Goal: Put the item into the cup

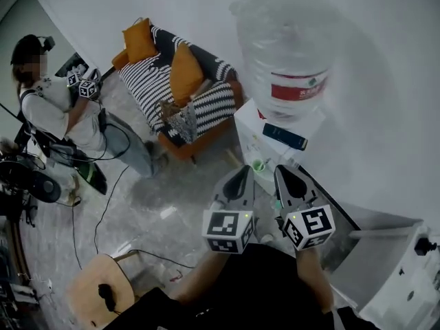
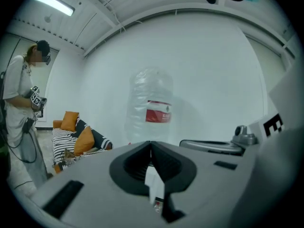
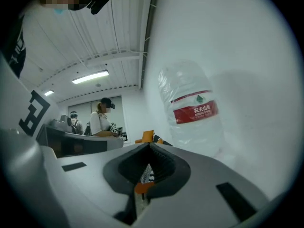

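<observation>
A small green cup (image 1: 258, 165) stands on the white water dispenser (image 1: 249, 126), just ahead of both grippers and between their tips. A dark blue flat item (image 1: 284, 136) lies on the dispenser top behind it. My left gripper (image 1: 244, 170) points at the cup from its left, jaws shut with nothing between them. My right gripper (image 1: 280, 170) sits at the cup's right, also shut and empty. In the left gripper view the left gripper (image 2: 151, 144) shows its jaws meeting at the tip. The right gripper (image 3: 150, 146) looks the same in its own view. Neither gripper view shows the cup.
A big clear water bottle (image 1: 289, 53) with a red label tops the dispenser against the white wall. A striped sofa (image 1: 180, 95) with orange cushions stands at the back left. A person (image 1: 55, 108) holding grippers stands far left, with cables on the floor. A wooden stool (image 1: 100, 291) is near left.
</observation>
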The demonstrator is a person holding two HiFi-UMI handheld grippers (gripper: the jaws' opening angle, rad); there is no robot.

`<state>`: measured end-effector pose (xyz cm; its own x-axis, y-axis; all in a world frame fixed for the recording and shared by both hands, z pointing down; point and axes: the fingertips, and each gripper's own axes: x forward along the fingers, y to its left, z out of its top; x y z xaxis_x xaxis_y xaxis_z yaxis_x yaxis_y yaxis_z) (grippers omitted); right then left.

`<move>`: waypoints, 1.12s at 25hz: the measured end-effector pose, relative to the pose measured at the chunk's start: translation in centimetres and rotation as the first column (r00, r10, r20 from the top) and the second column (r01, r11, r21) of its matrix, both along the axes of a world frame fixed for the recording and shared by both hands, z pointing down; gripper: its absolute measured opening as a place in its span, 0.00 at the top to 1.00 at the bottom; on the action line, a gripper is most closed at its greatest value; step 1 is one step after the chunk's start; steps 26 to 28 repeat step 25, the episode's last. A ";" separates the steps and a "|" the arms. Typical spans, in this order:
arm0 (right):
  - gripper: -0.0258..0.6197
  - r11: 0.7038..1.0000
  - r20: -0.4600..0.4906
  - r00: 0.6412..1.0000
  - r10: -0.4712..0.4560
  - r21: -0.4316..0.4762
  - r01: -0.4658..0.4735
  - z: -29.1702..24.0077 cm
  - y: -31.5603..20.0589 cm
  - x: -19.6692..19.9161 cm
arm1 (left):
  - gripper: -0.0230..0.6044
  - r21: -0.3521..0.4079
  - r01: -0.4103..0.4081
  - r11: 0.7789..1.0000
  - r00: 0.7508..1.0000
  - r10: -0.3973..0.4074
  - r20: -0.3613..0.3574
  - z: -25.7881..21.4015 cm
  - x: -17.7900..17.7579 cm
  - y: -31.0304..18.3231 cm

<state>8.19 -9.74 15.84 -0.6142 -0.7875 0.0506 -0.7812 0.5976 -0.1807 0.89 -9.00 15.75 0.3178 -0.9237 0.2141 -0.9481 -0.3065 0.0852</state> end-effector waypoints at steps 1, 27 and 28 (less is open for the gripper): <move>0.95 1.000 -0.014 1.000 -0.011 0.006 0.011 -0.1 0.0 0.0 | 0.94 0.003 0.001 1.000 1.000 -0.001 0.004 0.0 0.2 -0.1; 0.95 0.998 -0.087 0.995 -0.045 0.036 0.048 -0.4 -0.2 1.8 | 0.94 0.025 0.000 1.000 1.000 0.000 0.020 0.1 2.8 -1.1; 0.95 0.998 -0.087 0.995 -0.045 0.036 0.048 -0.4 -0.2 1.8 | 0.94 0.025 0.000 1.000 1.000 0.000 0.020 0.1 2.8 -1.1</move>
